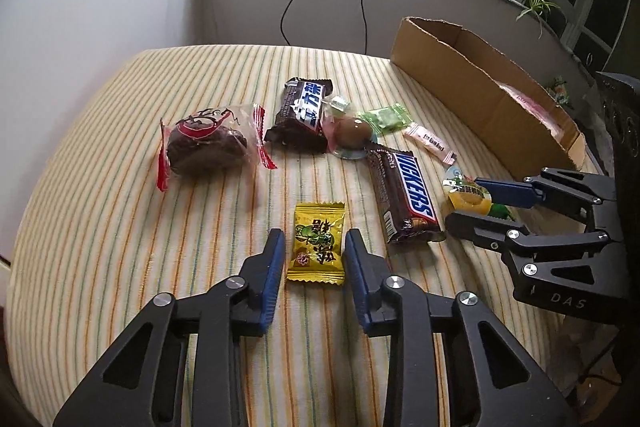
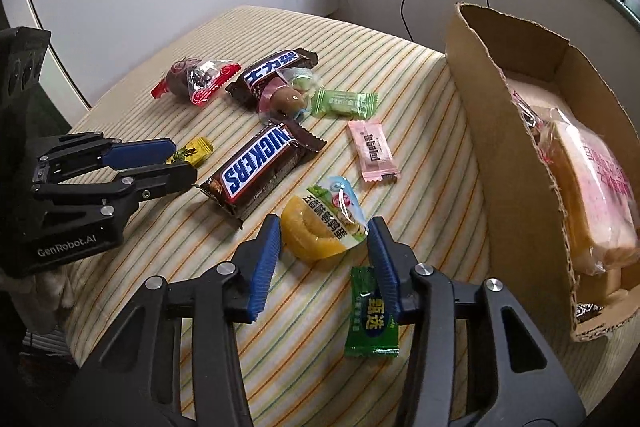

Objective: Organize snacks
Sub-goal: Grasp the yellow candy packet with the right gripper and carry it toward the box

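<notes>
Snacks lie on a striped cushion (image 1: 120, 227). My left gripper (image 1: 315, 241) is open, its fingers on either side of a yellow candy packet (image 1: 317, 242), which also shows in the right wrist view (image 2: 191, 151). My right gripper (image 2: 324, 233) is open around a yellow egg snack pack (image 2: 320, 227), seen also from the left wrist view (image 1: 470, 197). A Snickers bar (image 1: 404, 197) lies between the two. A cardboard box (image 2: 516, 163) at the right holds a bread pack (image 2: 592, 203).
Farther back lie a red-wrapped dark cake (image 1: 204, 145), a second chocolate bar (image 1: 304, 115), a brown egg pack (image 1: 352, 135), a light green candy (image 1: 384, 119) and a pink sachet (image 1: 430, 143). A green candy (image 2: 370, 319) lies under my right finger. Cables hang behind.
</notes>
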`<state>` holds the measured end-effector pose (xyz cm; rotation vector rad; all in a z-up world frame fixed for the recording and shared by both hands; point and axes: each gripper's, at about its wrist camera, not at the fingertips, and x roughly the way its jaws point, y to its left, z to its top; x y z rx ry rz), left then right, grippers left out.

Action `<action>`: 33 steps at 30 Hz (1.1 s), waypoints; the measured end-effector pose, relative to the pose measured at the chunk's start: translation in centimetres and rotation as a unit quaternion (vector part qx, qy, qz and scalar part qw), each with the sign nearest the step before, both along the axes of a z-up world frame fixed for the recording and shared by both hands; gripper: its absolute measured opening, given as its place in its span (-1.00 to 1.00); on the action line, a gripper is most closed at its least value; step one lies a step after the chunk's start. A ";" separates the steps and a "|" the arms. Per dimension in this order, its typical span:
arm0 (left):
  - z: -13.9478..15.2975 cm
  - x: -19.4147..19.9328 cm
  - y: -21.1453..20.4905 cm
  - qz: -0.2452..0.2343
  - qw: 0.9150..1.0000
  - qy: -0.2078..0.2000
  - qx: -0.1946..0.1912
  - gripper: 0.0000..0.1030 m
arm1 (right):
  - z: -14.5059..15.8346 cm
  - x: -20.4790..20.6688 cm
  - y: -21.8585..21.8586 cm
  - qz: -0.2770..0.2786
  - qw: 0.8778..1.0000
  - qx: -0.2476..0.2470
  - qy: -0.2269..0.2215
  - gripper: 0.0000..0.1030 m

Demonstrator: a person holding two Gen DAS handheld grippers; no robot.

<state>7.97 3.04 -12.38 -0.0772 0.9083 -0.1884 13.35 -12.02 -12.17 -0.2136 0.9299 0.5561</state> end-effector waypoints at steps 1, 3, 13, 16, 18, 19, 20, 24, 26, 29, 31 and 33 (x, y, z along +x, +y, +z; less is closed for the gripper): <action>0.0 0.0 0.0 0.000 1.000 0.000 0.001 -0.49 | 0.0 0.0 0.0 0.001 1.000 0.000 -0.001 -0.12; 0.0 0.1 0.0 -0.001 1.000 -0.001 0.003 -0.53 | 0.1 0.0 0.0 0.001 1.000 0.000 -0.001 -0.13; 0.2 0.0 0.5 0.004 1.000 -0.002 -0.007 -0.55 | 0.3 -0.1 0.3 0.005 1.000 -0.008 -0.009 -0.31; 0.3 -0.2 0.7 0.007 1.000 -0.004 -0.010 -0.56 | 0.3 0.0 0.2 0.004 1.000 -0.006 -0.009 -0.35; 0.5 -0.4 0.9 0.009 1.000 -0.005 -0.012 -0.56 | 0.4 0.0 0.1 0.002 1.000 -0.003 -0.010 -0.36; 0.5 -0.4 1.0 0.010 1.000 -0.005 -0.014 -0.56 | 0.5 0.0 0.1 0.001 1.000 -0.001 -0.011 -0.36; 0.6 -0.5 1.0 0.011 1.000 -0.006 -0.014 -0.56 | 0.6 0.0 0.0 -0.001 1.000 0.001 -0.012 -0.36; 1.0 -0.9 1.2 0.014 1.000 -0.010 -0.017 -0.56 | 1.0 -0.3 -0.3 -0.004 1.000 0.009 -0.016 -0.36; 1.3 -1.0 1.2 0.014 1.000 -0.014 -0.018 -0.56 | 1.1 -0.4 -0.4 -0.005 1.000 0.012 -0.018 -0.36; 1.7 -1.0 1.1 0.014 1.000 -0.018 -0.018 -0.56 | 1.6 -0.7 -0.7 -0.007 1.000 0.020 -0.021 -0.36; 2.1 -1.0 0.9 0.012 1.000 -0.023 -0.018 -0.56 | 2.0 -0.9 -0.8 -0.008 0.999 0.026 -0.024 -0.36; 2.5 -0.9 0.7 0.011 0.999 -0.026 -0.019 -0.56 | 2.6 -1.2 -1.1 -0.008 0.999 0.031 -0.029 -0.36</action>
